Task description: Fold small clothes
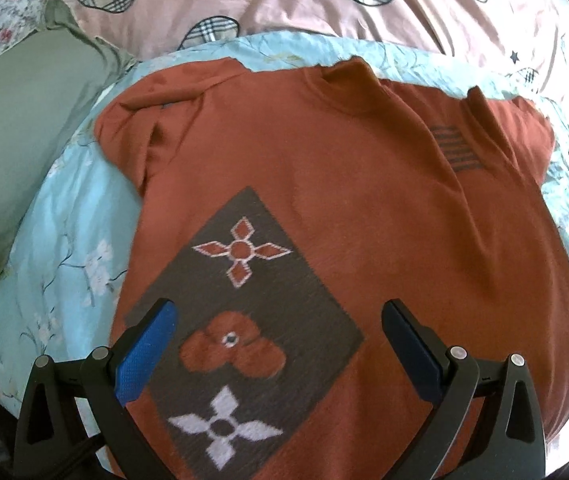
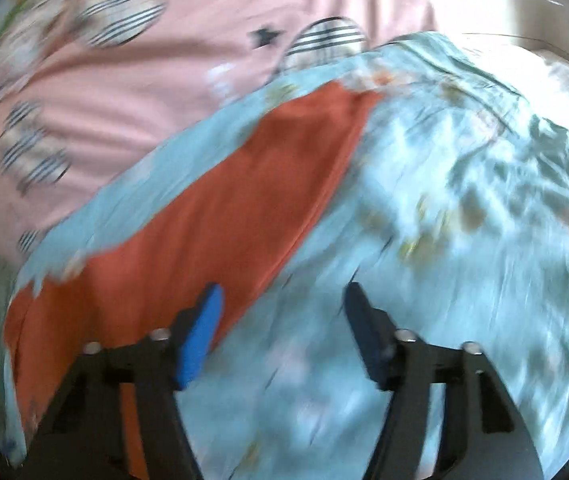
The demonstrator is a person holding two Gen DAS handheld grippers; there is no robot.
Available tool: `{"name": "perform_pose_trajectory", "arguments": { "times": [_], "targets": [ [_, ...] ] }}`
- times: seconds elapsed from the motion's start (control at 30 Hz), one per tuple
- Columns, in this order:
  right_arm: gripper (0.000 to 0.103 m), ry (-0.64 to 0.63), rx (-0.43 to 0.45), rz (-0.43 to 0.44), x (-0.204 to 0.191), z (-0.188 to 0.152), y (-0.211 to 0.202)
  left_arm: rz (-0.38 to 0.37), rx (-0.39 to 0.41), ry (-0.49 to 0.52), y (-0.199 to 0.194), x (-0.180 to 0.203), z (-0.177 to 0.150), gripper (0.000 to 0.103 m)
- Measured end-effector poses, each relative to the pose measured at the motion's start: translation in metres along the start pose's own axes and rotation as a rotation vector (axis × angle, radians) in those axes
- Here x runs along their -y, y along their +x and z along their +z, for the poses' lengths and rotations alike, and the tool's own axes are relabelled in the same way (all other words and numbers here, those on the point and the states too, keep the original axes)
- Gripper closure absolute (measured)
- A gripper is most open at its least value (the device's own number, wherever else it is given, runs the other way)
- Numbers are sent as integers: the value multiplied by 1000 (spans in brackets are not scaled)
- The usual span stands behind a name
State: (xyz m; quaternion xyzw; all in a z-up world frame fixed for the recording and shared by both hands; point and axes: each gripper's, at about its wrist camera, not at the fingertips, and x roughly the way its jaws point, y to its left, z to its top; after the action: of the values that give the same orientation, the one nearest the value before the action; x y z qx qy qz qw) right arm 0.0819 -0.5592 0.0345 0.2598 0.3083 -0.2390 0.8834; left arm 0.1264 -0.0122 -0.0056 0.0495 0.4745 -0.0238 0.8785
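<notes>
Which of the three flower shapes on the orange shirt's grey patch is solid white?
The four-petal flower at the patch's near corner. The far four-petal one is orange with a white outline; the middle round-petalled one is orange.

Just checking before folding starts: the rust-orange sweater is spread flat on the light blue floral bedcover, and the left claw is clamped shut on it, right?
Not quite. The left wrist view shows the left claw open, its fingers spread wide above the grey patterned patch and gripping nothing. The rest holds: the rust-orange sweater is spread flat on the light blue floral bedcover.
</notes>
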Motion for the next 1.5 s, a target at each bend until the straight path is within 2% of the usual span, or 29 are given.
{"name": "perform_pose_trajectory", "arguments": {
  "times": [0.17,0.27,0.43,0.47,0.5,0.53,0.67,0.8,0.93,1.17,1.33,1.5],
  "targets": [
    [51,68,38,-59,21,63,47,-2,-51,24,19,14,3,1],
    [52,25,73,-125,23,95,65,1,-65,39,26,19,8,1],
    [53,103,11,-125,45,120,105,32,-72,49,35,26,10,1],
    [62,86,12,-129,43,121,107,31,-88,48,39,27,10,1],
    [87,63,14,-119,40,121,106,26,-97,47,41,28,10,1],
    [96,59,14,-95,36,119,103,21,-108,48,44,30,10,1],
    [95,0,78,47,-2,105,62,-1,-92,61,46,37,12,1],
    [96,-116,71,226,-71,65,9,-25,-62,47,40,33,13,1],
    [96,-208,-17,413,-148,2,-20,-38,-33,16,33,23,11,1],
    [96,-275,-250,691,-290,-113,5,-60,0,-55,17,-5,5,1],
    [96,-298,-404,764,-361,-175,30,-90,19,-96,12,-31,1,1],
    [89,-276,-550,803,-382,-204,52,-166,17,-154,27,-45,12,1]
  ]
}}
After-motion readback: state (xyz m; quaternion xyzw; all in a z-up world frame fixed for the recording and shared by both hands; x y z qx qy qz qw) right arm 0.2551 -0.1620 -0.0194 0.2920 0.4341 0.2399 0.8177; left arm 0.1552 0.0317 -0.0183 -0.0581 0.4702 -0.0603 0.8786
